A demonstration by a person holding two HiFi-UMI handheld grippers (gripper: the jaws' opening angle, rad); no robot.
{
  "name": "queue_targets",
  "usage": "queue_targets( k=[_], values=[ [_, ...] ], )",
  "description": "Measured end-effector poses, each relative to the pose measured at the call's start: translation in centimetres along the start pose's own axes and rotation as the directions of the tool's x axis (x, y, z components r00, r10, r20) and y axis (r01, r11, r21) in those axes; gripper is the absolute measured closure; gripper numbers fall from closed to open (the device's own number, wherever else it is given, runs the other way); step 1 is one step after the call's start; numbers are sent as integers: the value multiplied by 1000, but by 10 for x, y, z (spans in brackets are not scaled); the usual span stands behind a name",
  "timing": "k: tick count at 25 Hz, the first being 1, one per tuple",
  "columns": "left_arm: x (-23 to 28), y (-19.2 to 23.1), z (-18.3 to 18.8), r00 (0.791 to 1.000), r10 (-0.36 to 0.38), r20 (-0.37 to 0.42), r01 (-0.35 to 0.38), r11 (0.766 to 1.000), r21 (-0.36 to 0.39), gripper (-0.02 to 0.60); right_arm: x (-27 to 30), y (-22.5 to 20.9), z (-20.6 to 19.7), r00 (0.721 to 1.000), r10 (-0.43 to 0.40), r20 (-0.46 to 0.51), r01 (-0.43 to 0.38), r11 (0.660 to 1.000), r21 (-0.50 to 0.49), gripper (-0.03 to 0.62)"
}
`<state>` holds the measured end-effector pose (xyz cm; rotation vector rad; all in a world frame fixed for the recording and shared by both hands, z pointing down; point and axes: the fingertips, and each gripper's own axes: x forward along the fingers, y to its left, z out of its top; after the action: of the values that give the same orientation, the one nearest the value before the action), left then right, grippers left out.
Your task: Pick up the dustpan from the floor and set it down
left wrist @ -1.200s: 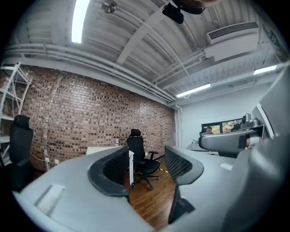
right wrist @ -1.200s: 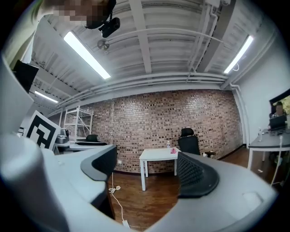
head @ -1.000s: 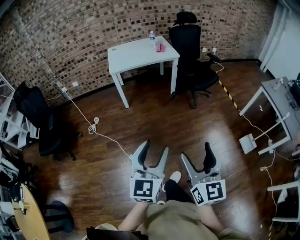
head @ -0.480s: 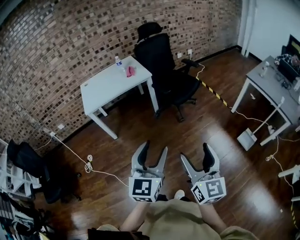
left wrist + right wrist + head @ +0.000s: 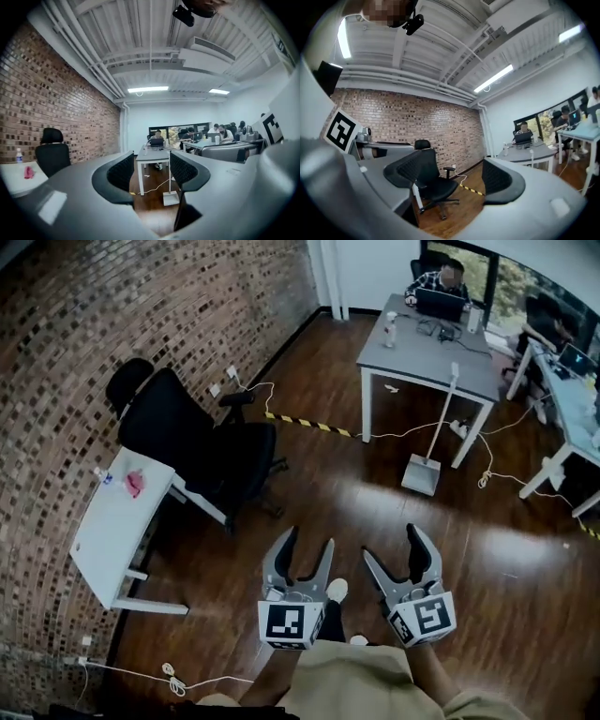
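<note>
A grey dustpan [image 5: 421, 474] with a long upright handle stands on the wooden floor beside a grey desk [image 5: 427, 357], well ahead of both grippers. The left gripper view shows the same dustpan [image 5: 170, 198] between its jaws, far off. My left gripper [image 5: 305, 551] is held level at waist height, open, nothing between its fingers. Beside it my right gripper [image 5: 398, 545] is open and empty too. In the right gripper view my right gripper [image 5: 457, 180] looks toward a black office chair [image 5: 431, 180].
A black office chair [image 5: 192, 446] and a white table [image 5: 108, 531] stand along the brick wall at left. A cable and yellow-black floor tape [image 5: 309, 423] run near the grey desk. People sit at desks at the far end. My shoe [image 5: 336, 591] shows below.
The view has swung right: the white table and black chair slid to the left, the grey desk and dustpan came toward the centre. Both grippers stayed open and empty.
</note>
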<state>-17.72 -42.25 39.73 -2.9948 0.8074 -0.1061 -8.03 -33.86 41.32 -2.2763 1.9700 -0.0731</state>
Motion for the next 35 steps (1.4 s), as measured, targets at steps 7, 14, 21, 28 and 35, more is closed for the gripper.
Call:
queue_targets(
  k=[7, 14, 21, 28, 35],
  values=[
    [126, 29, 24, 979, -184, 85, 186, 982, -16, 350, 72, -75, 20, 974, -221, 43, 224, 971, -87, 200],
    [218, 63, 33, 940, -324, 108, 337, 931, -140, 350, 133, -100, 31, 945, -324, 32, 325, 934, -147, 200],
    [288, 46, 9, 901, -429, 65, 434, 890, -138, 350, 157, -153, 20, 904, -428, -8, 424, 899, -111, 200],
    [371, 42, 0, 916, -399, 47, 402, 912, -83, 348, 201, -231, 15, 897, -442, 13, 442, 893, -81, 200],
    [483, 25, 18, 926, -374, 58, 376, 927, -21, 348, 261, -337, 42, 904, -420, 80, 426, 901, -79, 200]
  ],
)
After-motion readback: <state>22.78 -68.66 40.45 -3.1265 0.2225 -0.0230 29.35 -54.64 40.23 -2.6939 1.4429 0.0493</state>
